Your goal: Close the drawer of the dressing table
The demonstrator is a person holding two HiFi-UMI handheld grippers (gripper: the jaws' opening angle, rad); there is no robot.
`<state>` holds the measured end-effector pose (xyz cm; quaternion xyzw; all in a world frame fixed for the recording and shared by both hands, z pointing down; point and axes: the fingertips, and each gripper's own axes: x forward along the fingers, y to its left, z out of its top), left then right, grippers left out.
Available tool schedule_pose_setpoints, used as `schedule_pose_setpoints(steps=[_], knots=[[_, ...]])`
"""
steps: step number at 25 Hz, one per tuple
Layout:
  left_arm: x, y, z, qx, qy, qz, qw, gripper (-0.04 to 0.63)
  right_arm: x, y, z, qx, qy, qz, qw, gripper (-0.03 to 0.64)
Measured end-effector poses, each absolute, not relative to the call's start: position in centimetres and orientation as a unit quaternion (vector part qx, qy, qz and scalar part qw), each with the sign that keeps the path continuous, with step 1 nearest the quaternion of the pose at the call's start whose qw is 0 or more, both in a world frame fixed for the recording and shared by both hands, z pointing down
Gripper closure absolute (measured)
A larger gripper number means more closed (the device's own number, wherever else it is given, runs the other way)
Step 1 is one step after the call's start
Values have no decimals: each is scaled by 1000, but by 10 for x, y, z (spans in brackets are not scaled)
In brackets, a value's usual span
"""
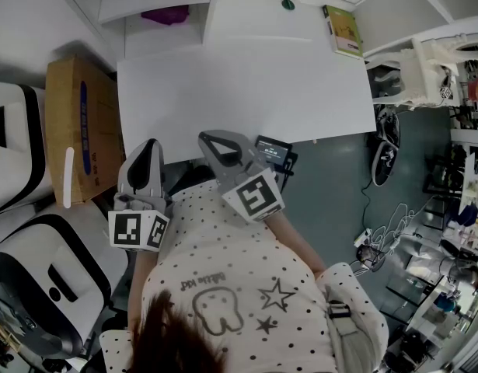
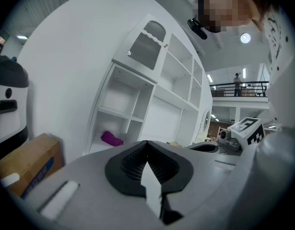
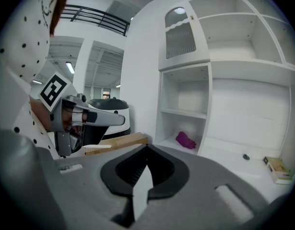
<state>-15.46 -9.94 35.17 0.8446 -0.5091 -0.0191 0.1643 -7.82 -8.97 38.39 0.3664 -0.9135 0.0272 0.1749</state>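
Head view shows the wide white dressing table worktop, with its front edge just ahead of the person. The left hand-held gripper and the right hand-held gripper hover side by side at that edge. Both have their jaws pressed together with nothing between them. No drawer stands out below the edge in this view, and the drawer front itself is hidden under the worktop. I judge this fits either a drawer already pushed in, or one that is open lower down and out of sight. Any push would need the closed tips flat against the drawer front, moving straight toward the table.
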Motion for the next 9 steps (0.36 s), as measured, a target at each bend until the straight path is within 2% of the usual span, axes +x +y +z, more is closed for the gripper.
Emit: schedule_pose_setpoints(steps=[9], knots=[[-152, -90, 351, 847, -507, -17, 162, 594, -77, -82, 382, 367, -915, 26, 166, 615]])
